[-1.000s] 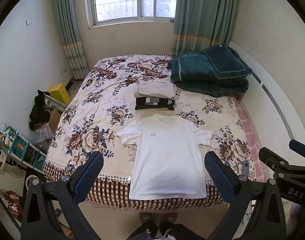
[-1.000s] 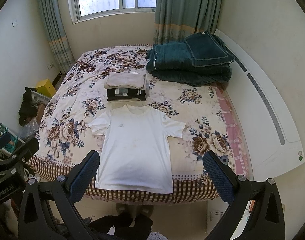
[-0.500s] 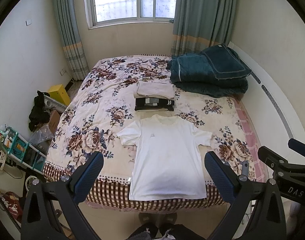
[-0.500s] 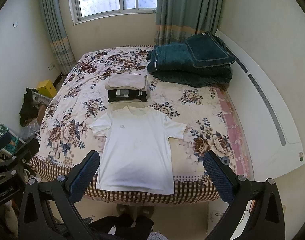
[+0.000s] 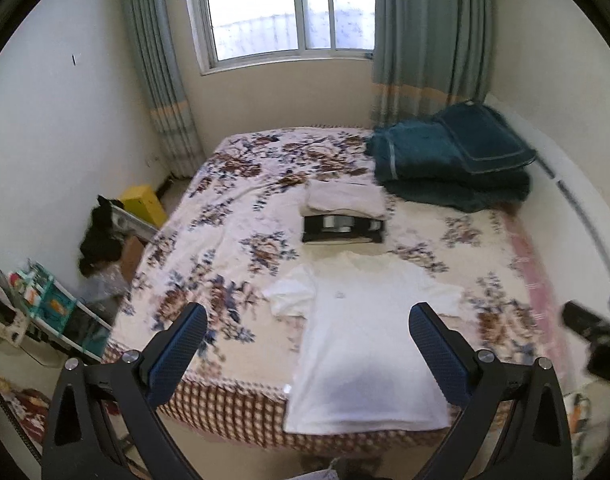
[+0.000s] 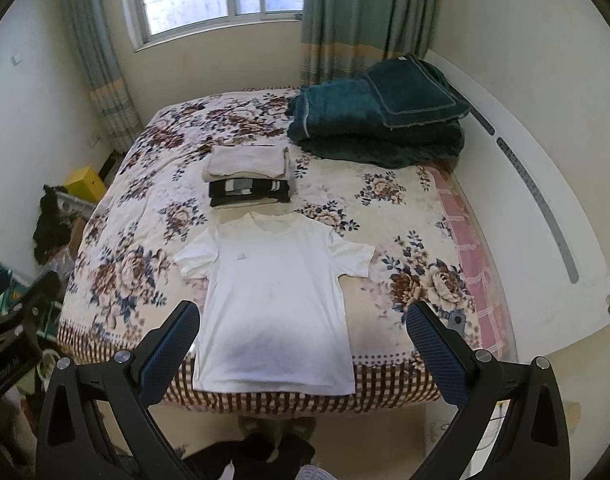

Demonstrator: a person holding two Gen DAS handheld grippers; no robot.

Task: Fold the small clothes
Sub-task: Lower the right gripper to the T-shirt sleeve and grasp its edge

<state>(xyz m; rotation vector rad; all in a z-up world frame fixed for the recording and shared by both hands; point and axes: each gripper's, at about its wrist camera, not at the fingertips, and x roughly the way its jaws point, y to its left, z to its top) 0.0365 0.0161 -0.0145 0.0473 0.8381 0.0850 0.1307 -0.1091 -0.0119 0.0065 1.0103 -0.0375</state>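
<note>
A white T-shirt [image 5: 365, 332] [image 6: 273, 300] lies flat, front up, at the near edge of the floral bed [image 5: 225, 256] [image 6: 385, 208], its hem over the checked edge. Behind its collar stands a stack of folded clothes [image 5: 345, 212] [image 6: 249, 176], beige on top, black and white below. My left gripper [image 5: 307, 344] is open and empty, high above the shirt's left half. My right gripper [image 6: 303, 344] is open and empty, above the shirt's hem. Each gripper's body shows at the edge of the other view.
A folded teal quilt [image 5: 453, 160] [image 6: 381, 120] lies at the bed's far right by the white headboard [image 6: 545, 216]. A yellow box [image 5: 143, 204], dark clothes and a small rack [image 5: 49, 304] crowd the floor at the left. My feet [image 6: 277, 436] stand at the bed's foot.
The left gripper has swung left and slightly closer, so the shirt has shifted right in its blurred view. The right gripper has edged forward toward the bed. Both stay open.
</note>
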